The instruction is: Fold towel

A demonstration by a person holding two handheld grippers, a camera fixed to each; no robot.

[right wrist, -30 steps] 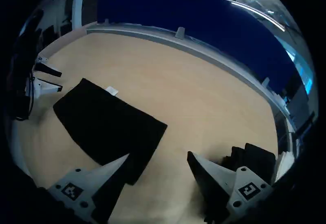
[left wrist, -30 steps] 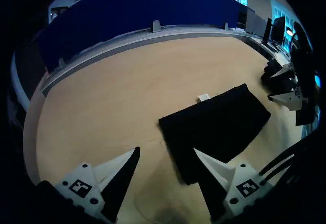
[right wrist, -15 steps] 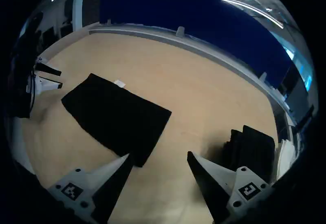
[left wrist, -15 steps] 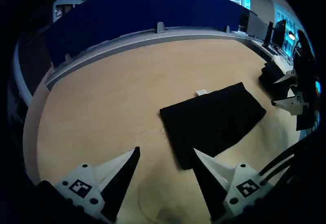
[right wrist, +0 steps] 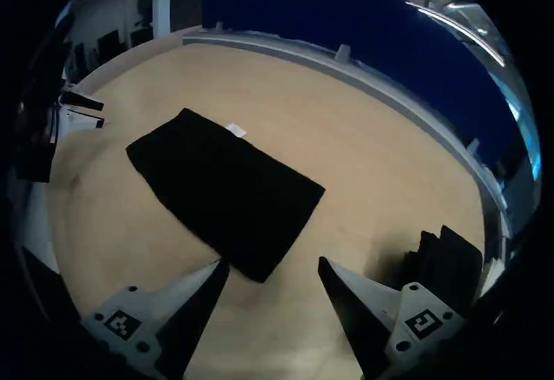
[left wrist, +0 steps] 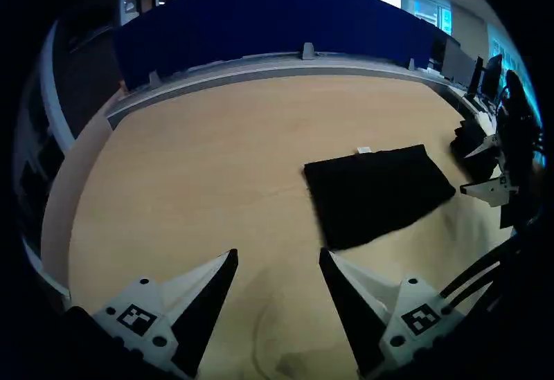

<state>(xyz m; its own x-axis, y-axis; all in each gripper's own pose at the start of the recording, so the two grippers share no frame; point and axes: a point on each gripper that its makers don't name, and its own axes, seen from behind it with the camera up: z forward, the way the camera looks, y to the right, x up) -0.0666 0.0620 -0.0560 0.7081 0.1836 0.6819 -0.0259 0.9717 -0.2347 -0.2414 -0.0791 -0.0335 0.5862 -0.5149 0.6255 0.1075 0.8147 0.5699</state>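
Left gripper view: the left gripper (left wrist: pixel 277 252) hung over the near part of a pale wooden table (left wrist: pixel 180 165), its two white fingers spread apart with nothing between them. To the right and farther off, the black towel (left wrist: pixel 377 192) lay flat on the table as a neat rectangle, with a small white tag (left wrist: pixel 363 149) showing at its far edge. Just beyond the towel's right end, the right gripper (left wrist: pixel 462 171) pointed in toward the cloth without touching it. A blue partition (left wrist: pixel 277 20) ran along the table's far edge. Right gripper view: the left gripper appeared at the far left, near one short end of the towel and apart from it, its fingers separated. The towel lay left of centre, slanting from far left to near right, the tag again on its far edge. The right gripper's own fingers stood wide apart at the near edge, empty, with the towel's nearest corner just ahead of the left fingertip. At the near right, a stack of dark folded cloths (right wrist: pixel 447 262) rested on the table, well apart from the towel.
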